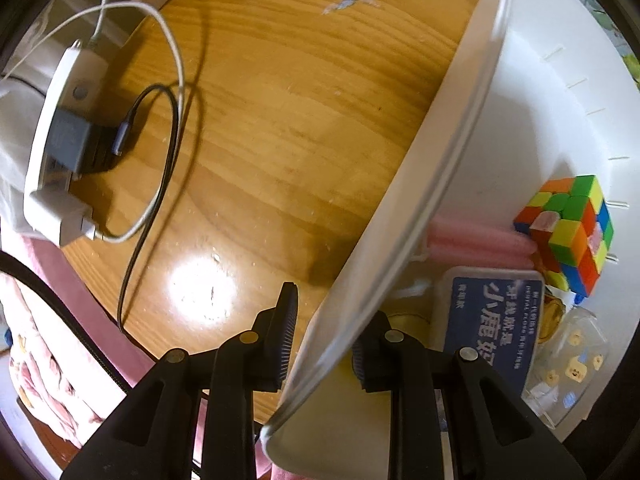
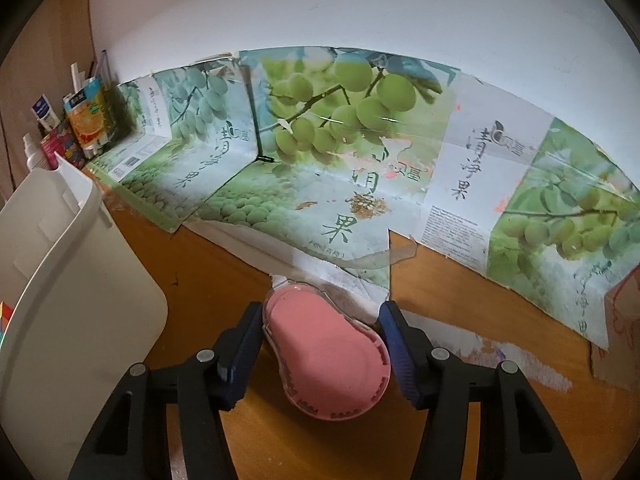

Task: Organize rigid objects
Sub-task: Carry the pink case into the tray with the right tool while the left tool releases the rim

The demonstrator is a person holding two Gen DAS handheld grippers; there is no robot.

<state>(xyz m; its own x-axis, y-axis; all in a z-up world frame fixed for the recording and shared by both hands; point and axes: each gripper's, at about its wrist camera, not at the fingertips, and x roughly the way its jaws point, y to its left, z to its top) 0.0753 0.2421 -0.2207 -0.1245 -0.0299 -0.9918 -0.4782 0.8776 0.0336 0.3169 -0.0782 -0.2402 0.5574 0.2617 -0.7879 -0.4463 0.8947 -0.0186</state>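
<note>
Holding the white bin's rim (image 1: 452,168) with my left gripper (image 1: 320,344), I see its jaws nearly closed, one finger outside the wall and one inside, pinching the thin plastic edge. Inside the bin, ahead and to the right of that gripper, lie a colour cube (image 1: 568,232), pink rolls (image 1: 480,240) beside it, a blue-labelled floss box (image 1: 492,320) close to the inner finger, and a clear packet with small yellow pieces (image 1: 576,364) further right. Ahead-left of the left gripper the wooden counter (image 1: 280,128) is bare and open, with a bright glare spot just ahead; further left sits a white power strip (image 1: 52,140) carrying a dark charger (image 1: 68,140), with a white cable (image 1: 168,40) and a black cable (image 1: 160,184) looping onto the wood. My right gripper (image 2: 320,356) stands partly open around a pink case with a clear rim (image 2: 328,356), which lies on the counter between the pads; the left pad looks to touch the case, while the right pad seems just off it, so I cannot tell whether it is gripped. To the left of the right gripper the bin's outer wall (image 2: 80,320) rises close by and limits room on that side. Ahead, printed fruit-box cardboard (image 2: 360,160) lies flat and stands against the wall, its front edge just beyond the case. Far ahead-left, bottles and cartons (image 2: 80,120) crowd the corner. To the right the counter is open wood.
</note>
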